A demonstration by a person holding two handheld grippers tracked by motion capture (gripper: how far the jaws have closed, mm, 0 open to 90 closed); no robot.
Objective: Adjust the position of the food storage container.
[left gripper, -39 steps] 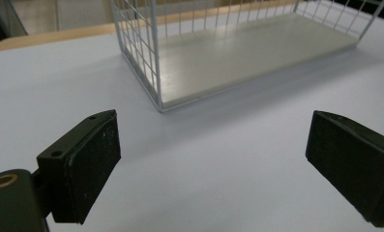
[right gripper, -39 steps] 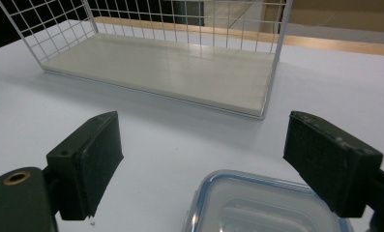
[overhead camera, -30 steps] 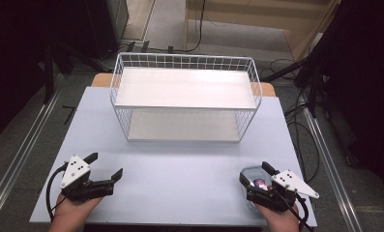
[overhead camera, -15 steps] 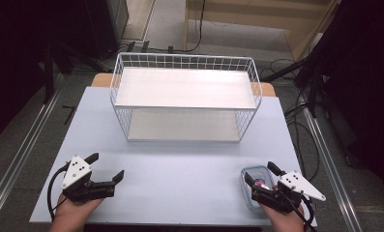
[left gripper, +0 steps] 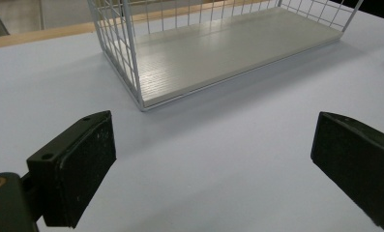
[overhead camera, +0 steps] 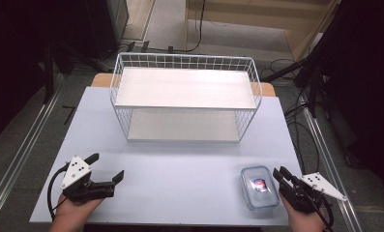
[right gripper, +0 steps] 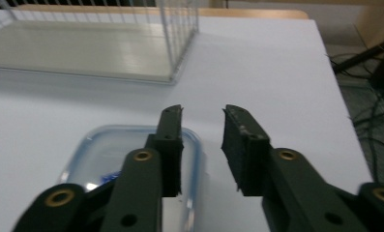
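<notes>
A clear plastic lidded container (overhead camera: 259, 187) with something red and blue inside lies flat at the table's front right. My right gripper (overhead camera: 280, 172) sits just right of it, and its jaws stand a little apart with nothing between them. In the right gripper view the container (right gripper: 112, 150) lies under and left of the left jaw, while the gripper (right gripper: 202, 113) itself points toward bare table. My left gripper (overhead camera: 107, 165) rests at the front left, wide open and empty. In its own view the left gripper (left gripper: 214, 159) faces the rack's corner.
A white wire rack (overhead camera: 184, 63) with an upper and a lower shelf board stands at the back middle of the pale blue table (overhead camera: 180, 164). It also appears as the rack (left gripper: 131, 63) and the rack (right gripper: 180, 38). Cables lie on the floor to the right.
My right gripper has slid right and back off the container, which now lies uncovered on the table. The left gripper has stayed put.
</notes>
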